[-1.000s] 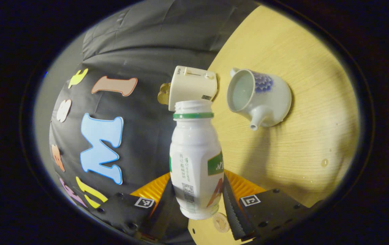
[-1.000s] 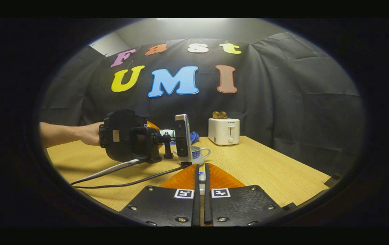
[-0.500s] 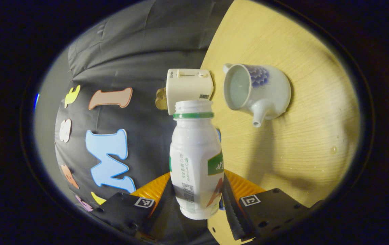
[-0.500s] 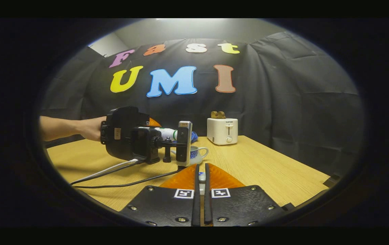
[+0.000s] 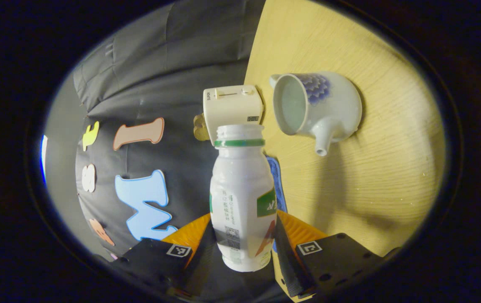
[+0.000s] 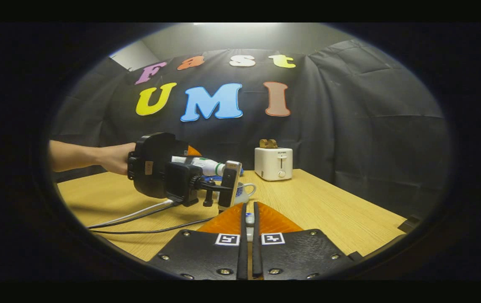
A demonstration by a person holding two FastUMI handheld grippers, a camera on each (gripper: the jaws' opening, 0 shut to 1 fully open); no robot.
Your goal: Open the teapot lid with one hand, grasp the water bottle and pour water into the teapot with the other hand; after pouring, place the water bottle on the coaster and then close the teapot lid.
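While tipped on its side, bottle (image 5: 242,198) clamped in left hand-held gripper (image 5: 242,252) at centre frame, mouth short of open teapot (image 5: 314,109) at upper right. Risked spilling onto worktop (image 5: 371,176). Right hand-held gripper (image 6: 248,235) pinched shut on small lid (image 6: 249,219), lower centre.

white bottle (image 5: 242,198) — green ring, blue-patterned teapot (image 5: 318,107)

Dim warm light from above, soft shadows, strong fisheye bending, sharp focus
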